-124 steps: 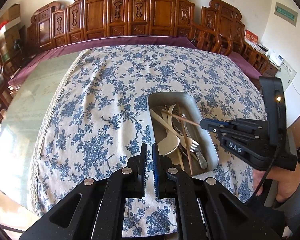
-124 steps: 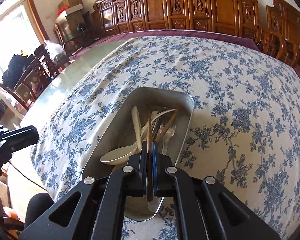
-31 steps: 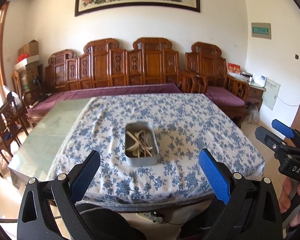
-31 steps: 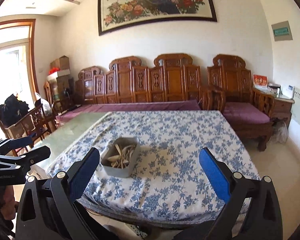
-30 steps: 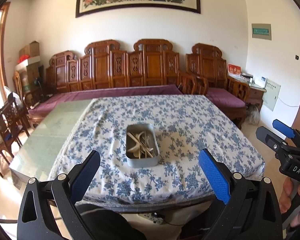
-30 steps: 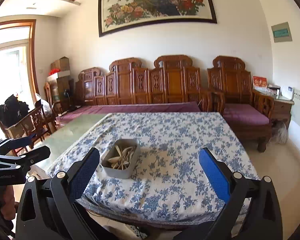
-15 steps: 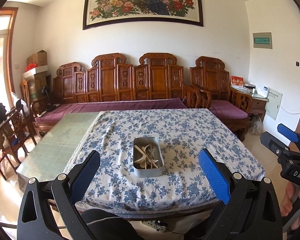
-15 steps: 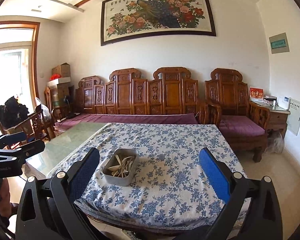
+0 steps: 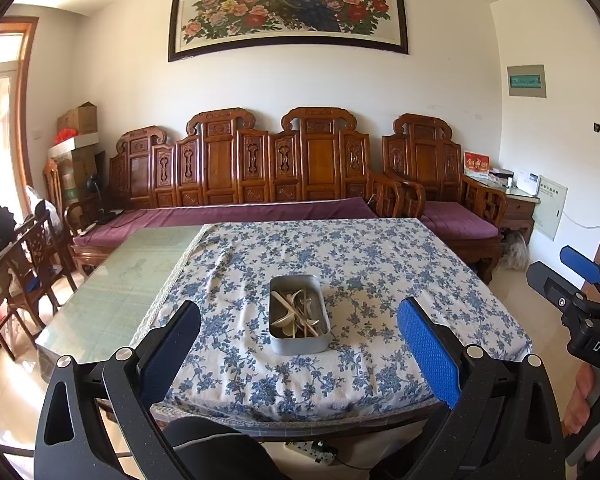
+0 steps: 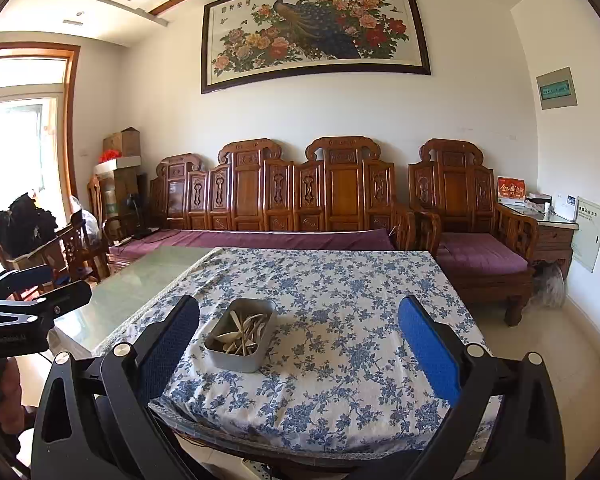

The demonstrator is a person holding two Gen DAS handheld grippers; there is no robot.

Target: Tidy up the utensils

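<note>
Utensils (image 9: 298, 314) lie heaped in a grey metal tin (image 9: 299, 342), pale spoons and thin sticks crossing one another, and the tin stands on a blue-flowered tablecloth (image 9: 380, 264) well ahead of your fingers. Your left gripper (image 9: 298, 354) is spread wide with nothing between its blue pads (image 9: 428, 356); seen from it, the tin sits in the gap between the two fingers, far beyond their tips. Your right gripper (image 10: 299, 354) is spread just as wide and holds nothing; from its camera the tin (image 10: 240, 354) appears closer to the left finger (image 10: 168, 352) than to the right one. Each gripper shows at the edge of the other's view, held back from the table. Beyond the tablecloth stands a carved wooden bench (image 10: 300, 192) with purple cushions, under a framed peacock painting (image 10: 312, 32)
</note>
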